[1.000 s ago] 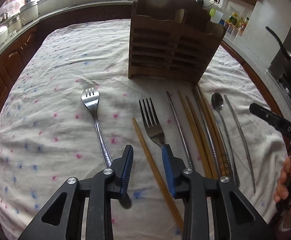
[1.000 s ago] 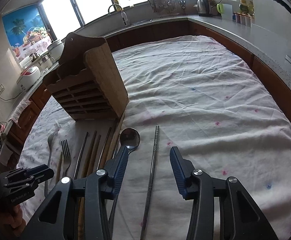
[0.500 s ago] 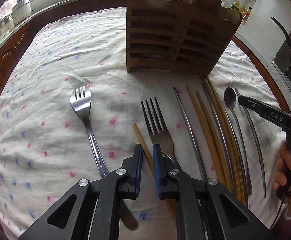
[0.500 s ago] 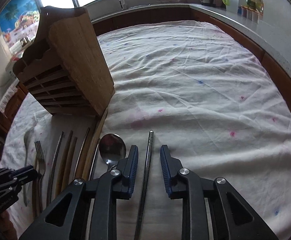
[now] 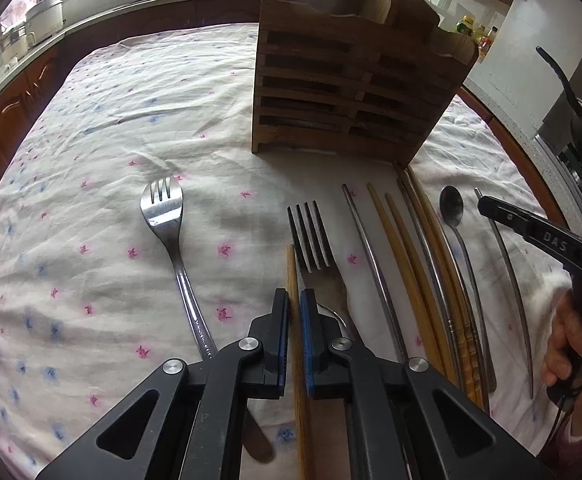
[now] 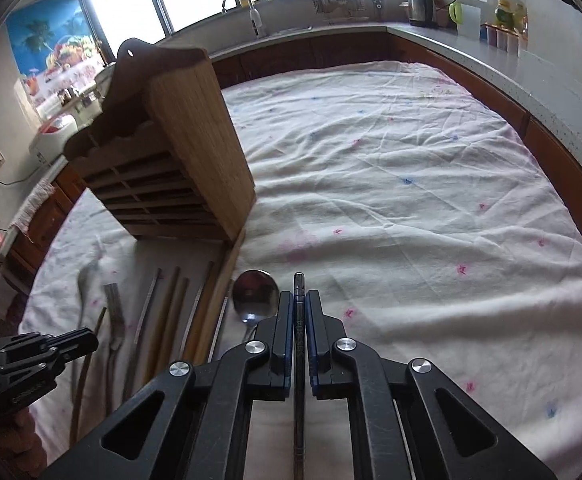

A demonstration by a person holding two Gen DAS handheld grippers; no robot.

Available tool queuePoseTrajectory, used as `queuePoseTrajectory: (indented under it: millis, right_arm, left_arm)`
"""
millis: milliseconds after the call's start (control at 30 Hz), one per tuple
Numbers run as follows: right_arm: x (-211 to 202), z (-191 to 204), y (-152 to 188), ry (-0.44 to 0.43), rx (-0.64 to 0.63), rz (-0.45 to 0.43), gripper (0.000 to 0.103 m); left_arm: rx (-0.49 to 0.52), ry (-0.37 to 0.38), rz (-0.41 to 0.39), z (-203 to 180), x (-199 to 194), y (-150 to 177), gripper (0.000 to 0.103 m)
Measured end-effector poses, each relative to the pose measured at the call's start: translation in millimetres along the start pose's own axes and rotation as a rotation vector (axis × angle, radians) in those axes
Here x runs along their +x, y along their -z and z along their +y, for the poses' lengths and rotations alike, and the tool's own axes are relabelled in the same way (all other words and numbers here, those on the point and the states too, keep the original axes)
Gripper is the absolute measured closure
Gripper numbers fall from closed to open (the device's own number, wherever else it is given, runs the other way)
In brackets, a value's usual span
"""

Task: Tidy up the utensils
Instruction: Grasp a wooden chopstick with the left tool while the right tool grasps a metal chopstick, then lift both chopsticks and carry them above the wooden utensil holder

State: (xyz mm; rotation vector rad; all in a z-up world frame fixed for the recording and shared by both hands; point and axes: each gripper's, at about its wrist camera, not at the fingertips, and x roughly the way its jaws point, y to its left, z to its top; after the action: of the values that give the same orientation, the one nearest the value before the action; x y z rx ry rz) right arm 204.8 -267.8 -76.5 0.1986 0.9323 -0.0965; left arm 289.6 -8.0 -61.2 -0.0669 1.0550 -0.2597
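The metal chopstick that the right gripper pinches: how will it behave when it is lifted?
The metal chopstick looks thin, smooth and shiny, so it may slip between the right gripper pads. It is probably stiff and will not sag. It is long and held near one end, so it may swing or tilt when raised.

bright windows (image 6: 131, 4) light a kitchen with grey counter (image 6: 491, 64) and brown wooden cabinets (image 5: 15, 104).
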Motion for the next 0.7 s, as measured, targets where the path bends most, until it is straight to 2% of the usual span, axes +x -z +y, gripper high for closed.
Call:
queuePoseTrajectory:
  millis: [300,700]
  right_arm:
    - [-52.2,12.1,3.9,-0.05,-0.008,-0.093,0.097]
    - [-115.6,29.8,13.2,-0.095,-0.016,-0.225,0.097]
  left_arm:
    - [0.017,0.029,-0.089,-3.6,-51.8,7.4,0.099]
    - [0.01,0.063,-0.277,4.1,-155.9,38.7,0.099]
